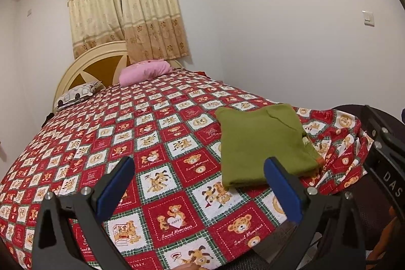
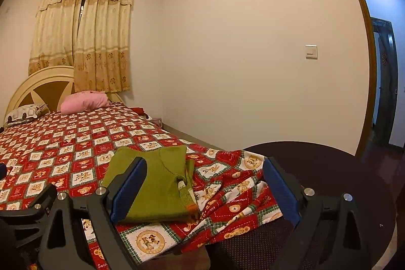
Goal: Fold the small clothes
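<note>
A green garment (image 1: 263, 143) lies folded into a flat rectangle near the bed's right corner, on the red teddy-bear bedspread (image 1: 152, 133). My left gripper (image 1: 200, 189) hovers open above the bedspread, the garment just ahead of its right blue pad, nothing between the fingers. In the right wrist view the same green garment (image 2: 157, 181) shows a striped cuff at its near right edge. My right gripper (image 2: 205, 189) is open too, held above the bed corner, its left pad in front of the garment without touching it.
A pink pillow (image 1: 144, 71) and a car-print pillow (image 1: 76, 94) lie at the headboard (image 1: 76, 72) under the curtains. A dark round chair back (image 2: 329, 168) stands at the bed's right corner. A white wall runs along the right, with an open doorway (image 2: 379, 67).
</note>
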### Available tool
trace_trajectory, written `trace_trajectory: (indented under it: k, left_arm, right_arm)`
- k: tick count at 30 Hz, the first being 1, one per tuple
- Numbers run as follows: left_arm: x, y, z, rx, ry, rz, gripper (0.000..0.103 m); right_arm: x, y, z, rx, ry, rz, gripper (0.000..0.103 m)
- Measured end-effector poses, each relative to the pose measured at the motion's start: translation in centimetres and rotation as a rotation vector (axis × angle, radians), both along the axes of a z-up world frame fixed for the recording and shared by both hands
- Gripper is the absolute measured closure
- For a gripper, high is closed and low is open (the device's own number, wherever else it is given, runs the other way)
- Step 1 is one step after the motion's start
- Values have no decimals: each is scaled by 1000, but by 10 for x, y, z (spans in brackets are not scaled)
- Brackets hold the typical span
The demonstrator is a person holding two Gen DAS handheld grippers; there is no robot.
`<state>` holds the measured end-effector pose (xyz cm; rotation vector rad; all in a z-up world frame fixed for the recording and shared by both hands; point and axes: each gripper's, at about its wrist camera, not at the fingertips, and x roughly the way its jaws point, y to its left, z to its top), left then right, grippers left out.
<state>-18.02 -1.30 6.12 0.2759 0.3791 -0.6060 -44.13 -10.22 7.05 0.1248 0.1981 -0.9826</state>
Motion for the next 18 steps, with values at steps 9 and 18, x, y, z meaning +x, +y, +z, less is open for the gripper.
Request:
trace_trajectory:
  k: [9, 18]
  left_arm:
    - [2, 2, -4, -3, 6, 15, 0]
    - [3, 2, -4, 3, 11, 13, 0]
  right_arm:
    - [0, 1, -2, -4, 6, -1, 10]
    - [0, 1, -2, 0, 8, -2, 10]
